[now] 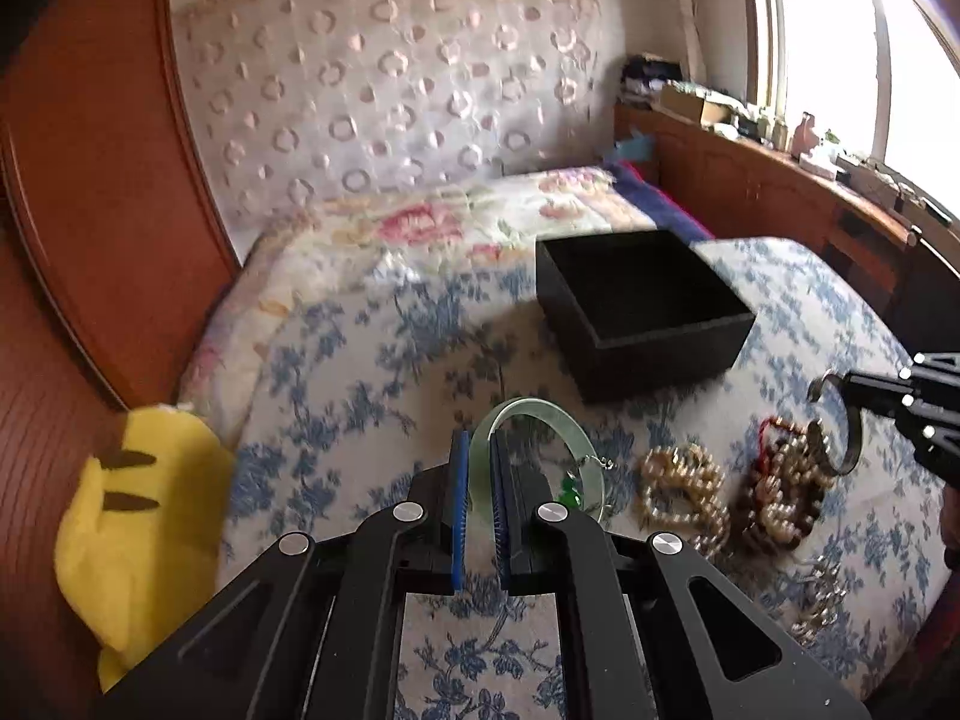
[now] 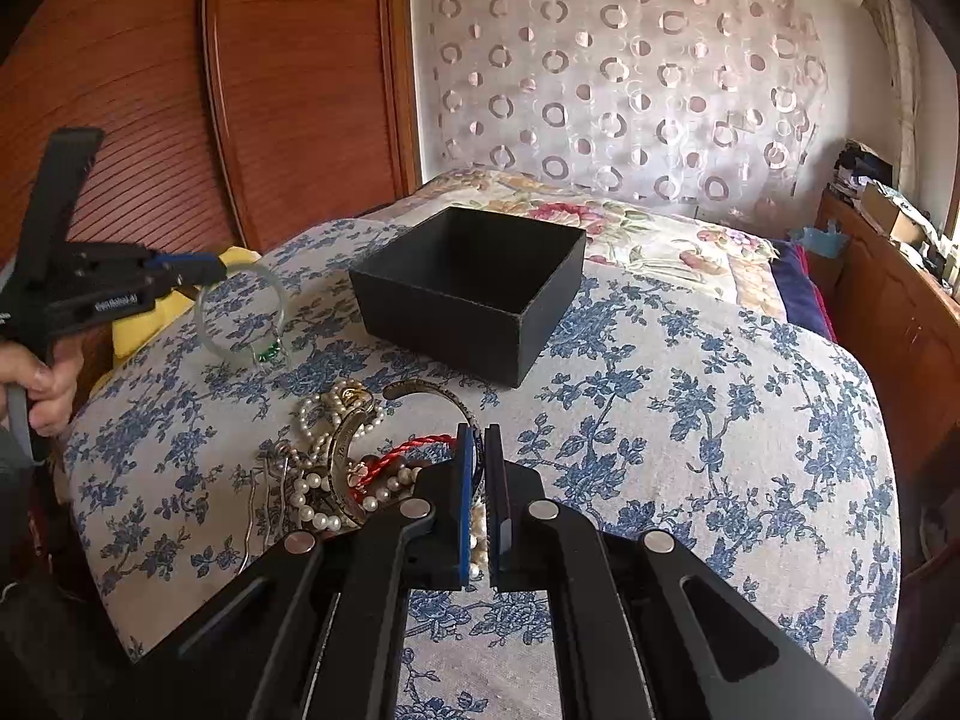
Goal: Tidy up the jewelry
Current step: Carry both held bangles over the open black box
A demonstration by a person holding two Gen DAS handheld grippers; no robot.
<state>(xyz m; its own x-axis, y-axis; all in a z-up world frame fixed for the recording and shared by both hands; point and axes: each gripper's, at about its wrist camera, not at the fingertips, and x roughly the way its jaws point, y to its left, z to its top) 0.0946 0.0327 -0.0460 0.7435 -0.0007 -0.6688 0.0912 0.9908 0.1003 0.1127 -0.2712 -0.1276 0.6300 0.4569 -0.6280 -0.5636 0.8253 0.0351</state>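
A pale green jade bangle [image 1: 543, 414] [image 2: 240, 324] with a small green charm is pinched by its rim in my left gripper [image 1: 478, 444] [image 2: 219, 270], just above the blue-flowered bed cover. To its right, my right gripper [image 2: 478, 432] [image 1: 831, 387] is shut on a brass cuff bracelet [image 2: 345, 444] [image 1: 849, 450] over a jewelry pile. The pile holds pearl strands [image 2: 318, 483] [image 1: 684, 492], a red cord [image 2: 414, 447] and silver hairpins [image 2: 264, 498]. An open black box [image 1: 642, 312] [image 2: 468, 294] stands on the bed beyond both grippers; I see nothing inside it.
A yellow plush toy [image 1: 132, 528] lies at the bed's left edge, against a wooden wardrobe [image 1: 90, 210]. A cluttered wooden sideboard [image 1: 780, 180] runs under the window on the right. A folded floral quilt [image 1: 450, 222] lies behind the box. A person's hand [image 2: 48, 378] grips the left tool.
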